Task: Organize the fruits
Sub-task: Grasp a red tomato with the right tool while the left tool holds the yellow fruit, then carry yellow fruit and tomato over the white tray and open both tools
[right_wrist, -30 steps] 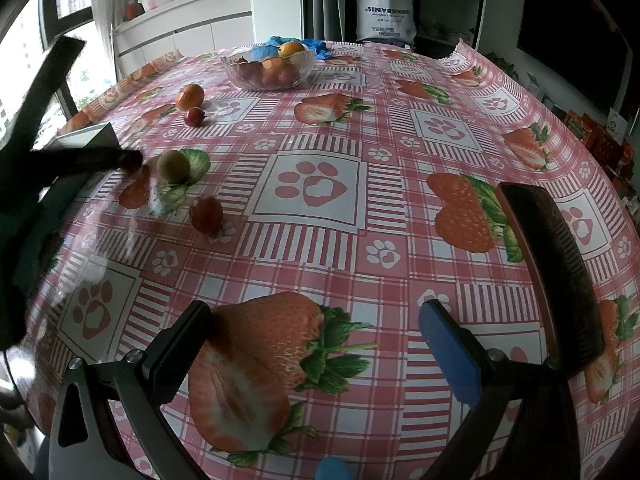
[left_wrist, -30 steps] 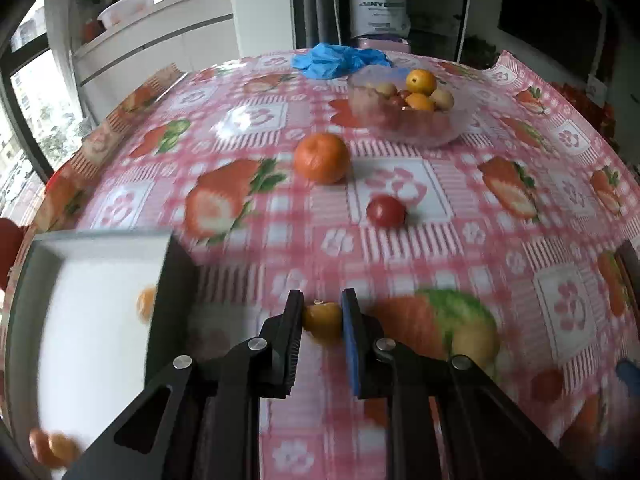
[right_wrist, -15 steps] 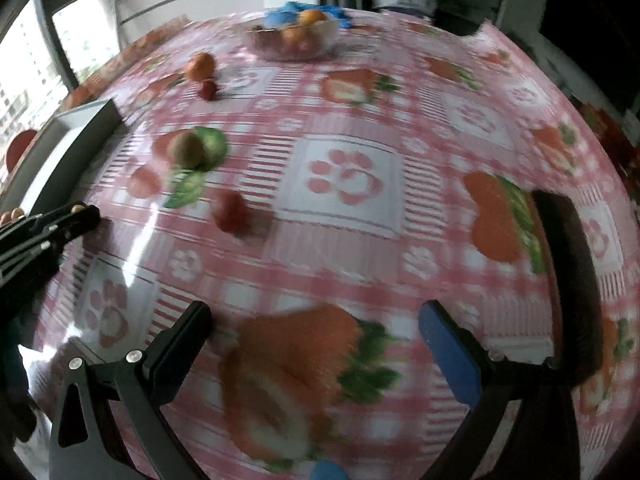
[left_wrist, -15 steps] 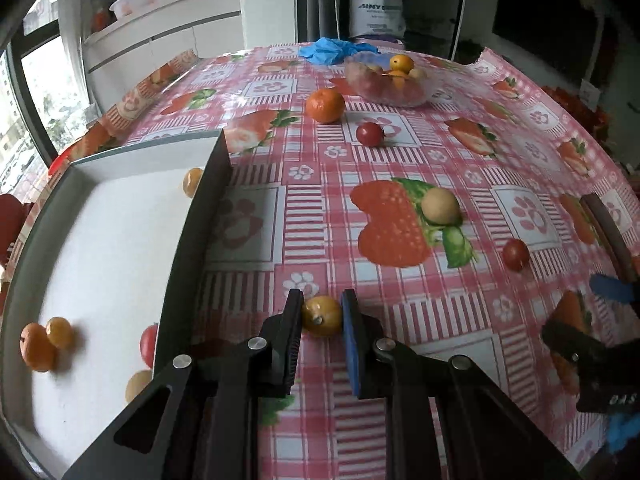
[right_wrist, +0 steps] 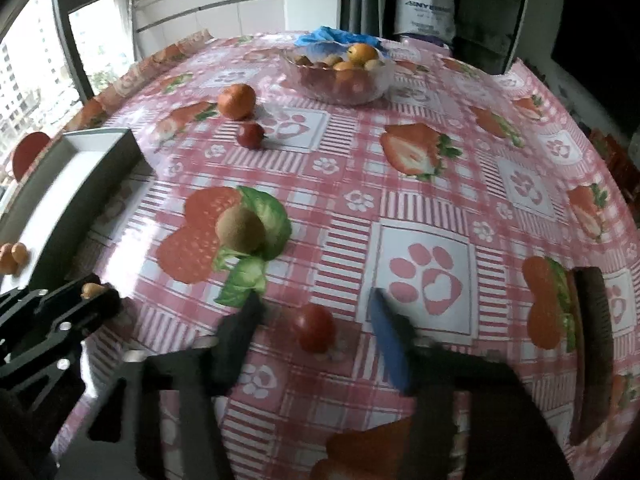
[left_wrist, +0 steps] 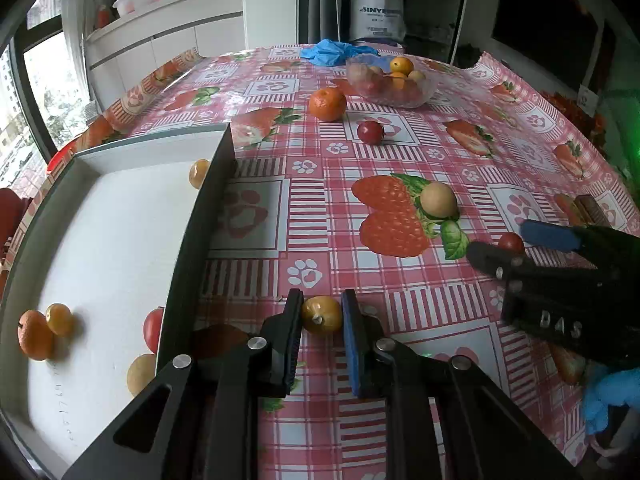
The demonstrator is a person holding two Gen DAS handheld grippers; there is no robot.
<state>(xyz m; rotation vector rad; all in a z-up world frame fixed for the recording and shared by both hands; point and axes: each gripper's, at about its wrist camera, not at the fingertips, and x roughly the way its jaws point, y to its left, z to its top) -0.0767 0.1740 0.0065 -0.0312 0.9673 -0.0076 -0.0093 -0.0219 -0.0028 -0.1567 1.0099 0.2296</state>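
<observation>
Left gripper (left_wrist: 321,316), black two-finger tool at bottom centre of the left wrist view: jaws clamped on a small yellow-orange kumquat-like fruit (left_wrist: 321,315), held over the pink checked strawberry-print tablecloth (left_wrist: 256,280), just right of the tray wall

Right gripper (right_wrist: 316,330), black tool with one blue pad, bottom centre of the right wrist view: jaws apart, straddling a small red cherry tomato (right_wrist: 314,332) that lies on the cloth between the fingers; contact cannot be told

Shallow white tray with dark grey rim (left_wrist: 192,248), left side of the left wrist view: holds an orange mandarin (left_wrist: 34,334) touching a small yellow fruit (left_wrist: 60,319) at lower left, a red fruit (left_wrist: 154,330) and a pale yellow fruit (left_wrist: 141,374) against the right wall, another yellow fruit (left_wrist: 198,173) near the far corner

Round tan-brown fruit (right_wrist: 240,230), centre left of the right wrist view, resting on a printed leaf

Dark red round fruit (left_wrist: 370,132), upper centre of the left wrist view; large orange mandarin on the cloth (left_wrist: 327,104) just beyond it to the left

Clear glass bowl of mixed fruit (left_wrist: 390,84), upper centre

Crumpled blue glove (left_wrist: 336,51), behind the bowl at the table's far edge
</observation>
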